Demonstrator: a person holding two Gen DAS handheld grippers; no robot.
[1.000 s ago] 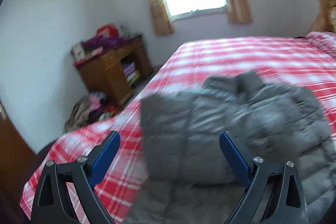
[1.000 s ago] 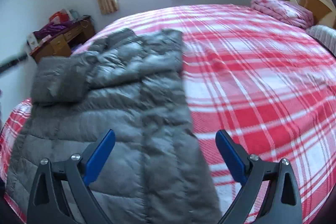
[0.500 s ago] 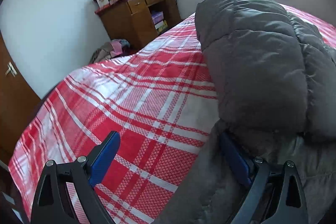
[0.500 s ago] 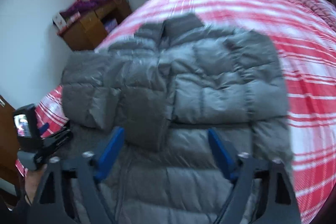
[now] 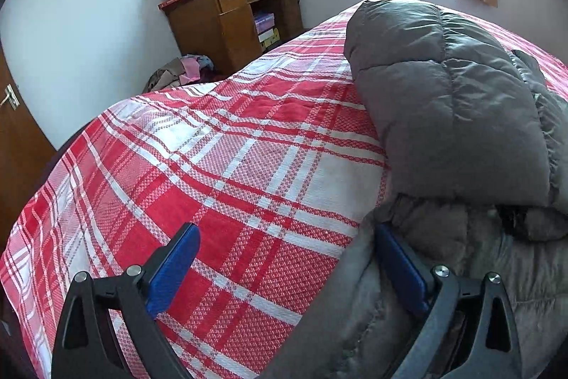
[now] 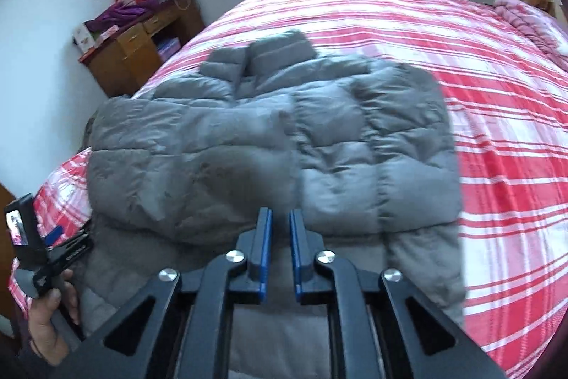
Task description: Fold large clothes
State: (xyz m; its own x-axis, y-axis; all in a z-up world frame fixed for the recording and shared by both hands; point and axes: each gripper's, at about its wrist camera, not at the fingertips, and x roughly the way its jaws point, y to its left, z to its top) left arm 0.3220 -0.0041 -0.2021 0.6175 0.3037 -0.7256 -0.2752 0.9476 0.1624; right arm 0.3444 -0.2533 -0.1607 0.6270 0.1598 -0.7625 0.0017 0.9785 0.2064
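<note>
A grey puffer jacket (image 6: 319,137) lies flat on the red plaid bed cover (image 6: 497,102), collar toward the window, with one sleeve (image 5: 443,102) folded across its front. My left gripper (image 5: 287,269) is open and low at the jacket's left edge. Its right finger (image 5: 401,272) rests against the hem and some fabric lies inside the jaws, while the left finger (image 5: 174,272) hovers over bare cover. My right gripper (image 6: 280,247) hangs above the jacket's lower middle, its jaws closing to a thin slit with nothing between them. A hand (image 6: 49,325) holds the left gripper at the lower left.
A wooden desk (image 5: 227,23) piled with boxes and purple cloth stands by the wall beyond the bed's corner, with a heap of clothes (image 5: 181,70) on the floor beside it. A brown door (image 5: 14,137) is at the left. Pink folded bedding (image 6: 525,20) lies far right.
The left gripper dropped down to the jacket's left edge, then held still. The right gripper swung left over the jacket and its jaws went from wide open to nearly touching.
</note>
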